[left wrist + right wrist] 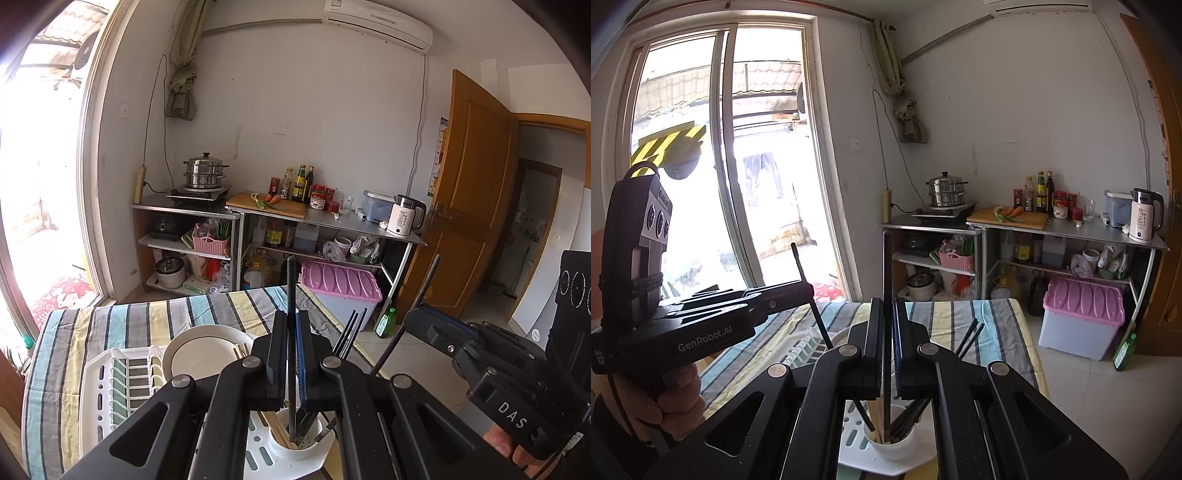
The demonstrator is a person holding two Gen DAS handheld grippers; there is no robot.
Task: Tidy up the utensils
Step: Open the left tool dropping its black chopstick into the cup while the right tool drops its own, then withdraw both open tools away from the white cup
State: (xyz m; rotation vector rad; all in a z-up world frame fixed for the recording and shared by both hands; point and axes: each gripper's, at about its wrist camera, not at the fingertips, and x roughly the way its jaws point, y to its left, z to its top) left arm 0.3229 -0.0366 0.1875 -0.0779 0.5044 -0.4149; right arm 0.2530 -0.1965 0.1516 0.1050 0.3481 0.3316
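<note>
My left gripper (291, 321) is shut on a black chopstick (291, 284) held upright; its lower end hangs over the mouth of a white utensil cup (301, 448). The cup holds several wooden and black chopsticks. My right gripper (886, 308) is likewise shut on an upright black chopstick (886, 266) above the same cup (897, 448). Each gripper shows in the other's view: the right gripper (415, 319) with its slanted chopstick (424, 288), and the left gripper (809, 290) with its chopstick (805, 273).
The cup stands at the corner of a white dish rack (110, 387) holding a white plate (199, 356), on a striped tablecloth (147, 314). Beyond are steel shelves (332, 221) with a steamer pot, bottles and kettle, a pink-lidded bin (340, 284), and a wooden door (472, 184).
</note>
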